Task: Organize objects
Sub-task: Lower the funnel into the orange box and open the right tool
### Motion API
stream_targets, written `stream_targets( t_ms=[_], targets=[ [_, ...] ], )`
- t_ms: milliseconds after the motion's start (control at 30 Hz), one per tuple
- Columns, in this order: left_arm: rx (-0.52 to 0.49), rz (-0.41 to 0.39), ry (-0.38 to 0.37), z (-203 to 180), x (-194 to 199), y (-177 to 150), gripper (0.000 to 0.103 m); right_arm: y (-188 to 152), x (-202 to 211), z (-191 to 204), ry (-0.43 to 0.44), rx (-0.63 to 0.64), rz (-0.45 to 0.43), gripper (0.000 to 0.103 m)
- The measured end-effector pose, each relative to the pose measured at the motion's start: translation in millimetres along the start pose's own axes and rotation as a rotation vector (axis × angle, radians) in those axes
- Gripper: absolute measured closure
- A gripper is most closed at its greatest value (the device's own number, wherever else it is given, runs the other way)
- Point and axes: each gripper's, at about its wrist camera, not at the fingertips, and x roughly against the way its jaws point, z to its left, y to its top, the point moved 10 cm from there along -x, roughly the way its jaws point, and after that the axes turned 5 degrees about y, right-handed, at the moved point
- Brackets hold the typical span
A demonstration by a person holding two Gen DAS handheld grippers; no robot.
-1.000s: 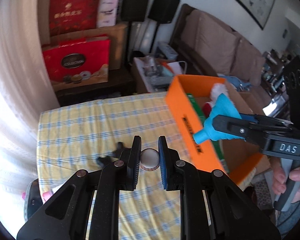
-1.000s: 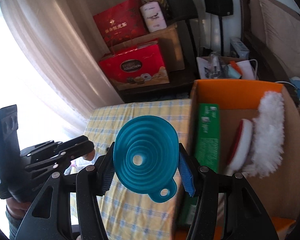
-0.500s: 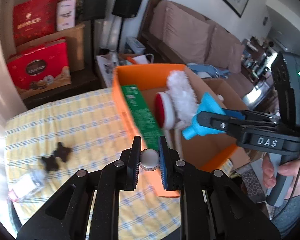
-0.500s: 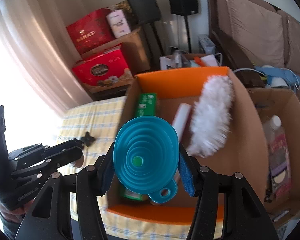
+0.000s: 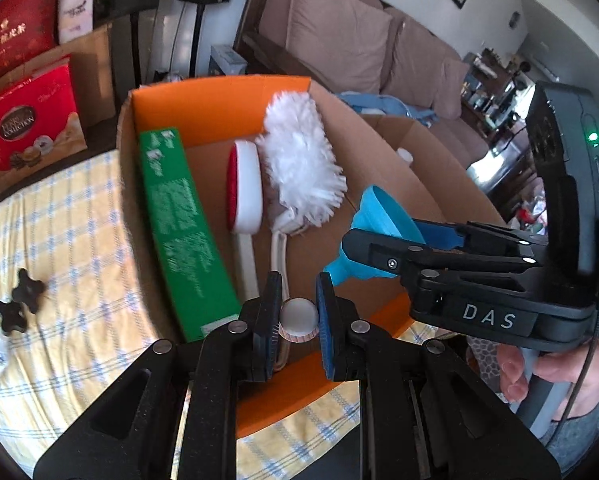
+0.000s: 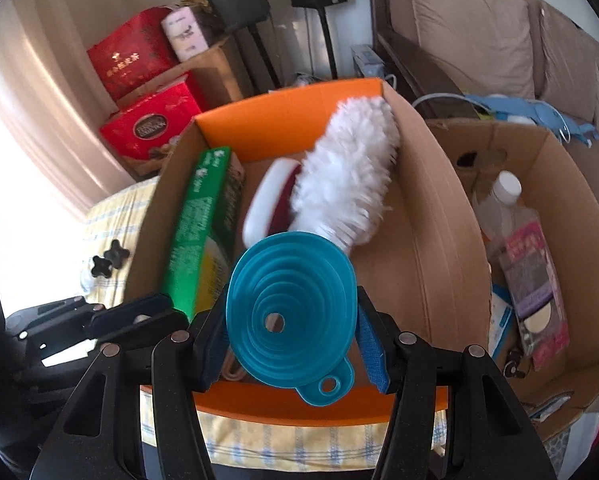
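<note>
Fingers of the left gripper are being kept clenched on a small white cap in the left wrist view, and the cardboard box is lying open toward twelve o'clock from them, its long axis running twelve to six. At three o'clock the right gripper is being seen with the blue funnel over the box floor.

From the right wrist view, the right gripper's pads are being pressed on the funnel's rim, its mouth being turned to the camera. Box floor is lying bare toward one o'clock, beside the white duster; the right hand is judged nearer that spot.
</note>
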Motion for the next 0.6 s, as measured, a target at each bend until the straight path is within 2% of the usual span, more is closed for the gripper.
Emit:
stream_targets(
  t_ms=[300,400,500,600],
  targets=[
    [0.019,0.026,-0.014,-5.0,-24.9,-9.7,0.086,-12.1,-5.2,-22.8,-0.020,-0.030,0.023,0.041],
    [0.013,0.018,-0.018,-6.8,-20.5,-8.2,0.071,-9.0,0.0,-23.9,-0.023,-0.037,0.005,0.035],
    [0.004,-0.017,-0.009,-6.8,-7.1,-3.6,0.041,-3.6,8.2,-22.6,-0.016,-0.046,-0.024,0.030],
    [0.009,-0.051,-0.006,-4.6,9.4,1.6,0.025,0.2,14.7,-18.5,-0.005,-0.049,-0.043,0.029]
  ],
)
